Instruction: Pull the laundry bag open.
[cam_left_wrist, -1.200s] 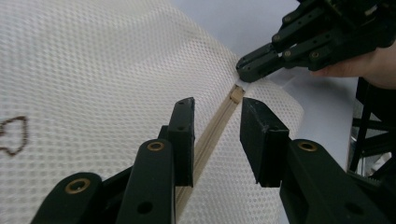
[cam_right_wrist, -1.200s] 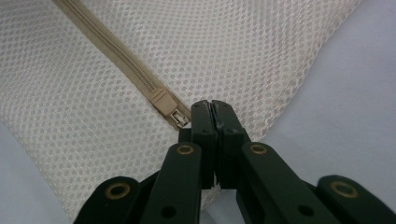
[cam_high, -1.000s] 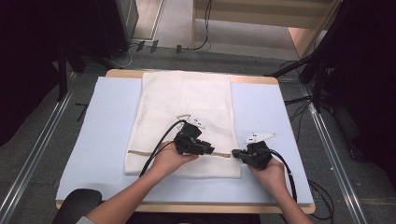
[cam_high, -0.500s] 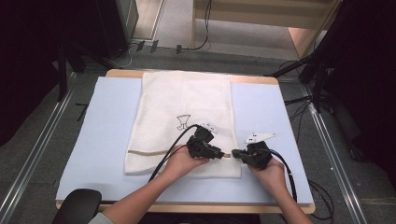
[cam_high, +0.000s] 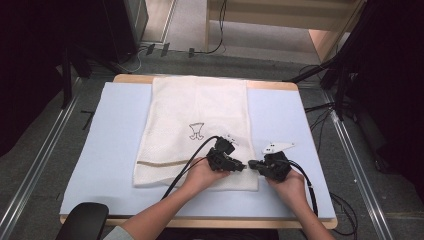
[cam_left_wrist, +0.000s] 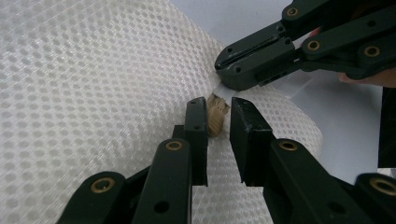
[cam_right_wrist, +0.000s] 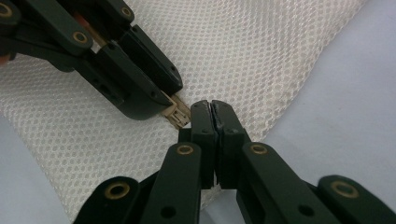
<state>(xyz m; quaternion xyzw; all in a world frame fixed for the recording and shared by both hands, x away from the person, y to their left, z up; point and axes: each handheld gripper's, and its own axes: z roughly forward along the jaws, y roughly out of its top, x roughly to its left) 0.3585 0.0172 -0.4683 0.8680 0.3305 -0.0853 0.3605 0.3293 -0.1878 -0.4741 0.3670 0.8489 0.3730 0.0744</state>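
The left gripper (cam_left_wrist: 218, 116) has crossed the bag toward the right one since a second ago, and its jaws have just been closing. They now stand a little apart, with the small tan zipper pull (cam_left_wrist: 216, 115) between them, not yet pinched as far as the left gripper view shows. The right gripper (cam_right_wrist: 212, 114) has kept its place, its jaws pressed together on the edge of the white mesh laundry bag (cam_high: 195, 130) just beside the zipper's end.

So one hand seems to be anchoring the fabric while the other is about to take the slider; the zip itself looks not yet begun.

In the high view the two tips meet nose to nose near the bag's 5 o'clock corner. The bag stretches off toward 11 o'clock across the pale blue table mat (cam_high: 100, 150).
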